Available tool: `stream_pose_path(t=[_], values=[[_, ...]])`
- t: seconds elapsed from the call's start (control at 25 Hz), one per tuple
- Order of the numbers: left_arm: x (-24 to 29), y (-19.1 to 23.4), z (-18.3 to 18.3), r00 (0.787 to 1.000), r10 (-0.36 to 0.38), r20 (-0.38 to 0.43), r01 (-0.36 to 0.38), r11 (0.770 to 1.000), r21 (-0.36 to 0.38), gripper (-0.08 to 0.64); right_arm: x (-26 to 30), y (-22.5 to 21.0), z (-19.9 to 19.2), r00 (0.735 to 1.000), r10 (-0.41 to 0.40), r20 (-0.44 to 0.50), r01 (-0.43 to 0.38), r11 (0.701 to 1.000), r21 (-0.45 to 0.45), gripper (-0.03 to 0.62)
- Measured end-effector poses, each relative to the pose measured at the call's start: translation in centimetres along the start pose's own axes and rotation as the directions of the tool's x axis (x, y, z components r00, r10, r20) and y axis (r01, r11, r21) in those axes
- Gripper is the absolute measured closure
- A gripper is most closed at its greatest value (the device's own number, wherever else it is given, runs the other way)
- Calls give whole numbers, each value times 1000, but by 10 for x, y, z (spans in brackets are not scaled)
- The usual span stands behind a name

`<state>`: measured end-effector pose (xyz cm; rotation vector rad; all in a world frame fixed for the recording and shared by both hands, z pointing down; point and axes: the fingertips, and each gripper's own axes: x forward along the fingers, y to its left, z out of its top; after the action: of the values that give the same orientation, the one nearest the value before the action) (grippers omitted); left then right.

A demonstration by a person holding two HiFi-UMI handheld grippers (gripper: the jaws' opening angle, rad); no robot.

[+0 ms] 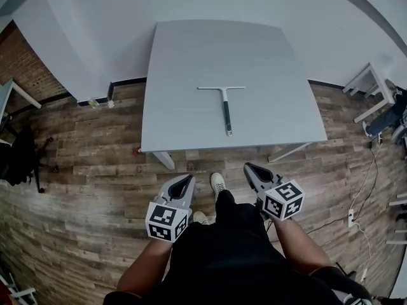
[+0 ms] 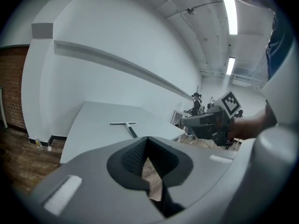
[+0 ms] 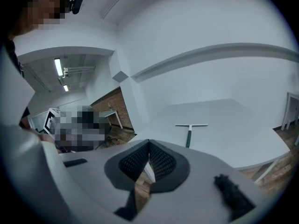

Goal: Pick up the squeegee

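Both forearms reach forward from the person's body, stopping short of the one grey table (image 1: 178,75). Two grippers - the left gripper (image 1: 185,178) and the right gripper (image 1: 250,167) - tilt slightly downward, jaws pressed together and holding nothing. One squeegee (image 1: 225,107) lies mid-table, handle toward the person, well apart from both.

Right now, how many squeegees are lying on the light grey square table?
1. The squeegee with a dark green handle and thin silver blade lies flat near the middle of the light grey table, blade toward the far edge. No other shows.
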<state>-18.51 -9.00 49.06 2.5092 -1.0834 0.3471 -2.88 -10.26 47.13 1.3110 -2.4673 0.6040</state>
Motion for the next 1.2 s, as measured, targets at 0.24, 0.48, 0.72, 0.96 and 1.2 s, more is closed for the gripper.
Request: stream_pose_path(t=[0.24, 0.48, 0.72, 0.96, 1.2], values=[[12, 14, -3, 999, 33, -19, -33, 999, -13, 552, 27, -16, 4, 999, 8, -32, -10, 999, -46, 588], [30, 33, 9, 997, 68, -24, -68, 998, -16, 552, 58, -38, 15, 998, 32, -53, -34, 999, -40, 588], [61, 52, 17, 995, 91, -32, -91, 996, -17, 552, 91, -64, 21, 996, 50, -76, -53, 998, -41, 588], [91, 64, 20, 993, 100, -62, -101, 995, -12, 552, 123, -96, 15, 989, 42, -139, -46, 999, -29, 588], [125, 74, 30, 991, 110, -80, -110, 994, 5, 552, 156, -129, 7, 979, 57, -194, -53, 998, 24, 587]])
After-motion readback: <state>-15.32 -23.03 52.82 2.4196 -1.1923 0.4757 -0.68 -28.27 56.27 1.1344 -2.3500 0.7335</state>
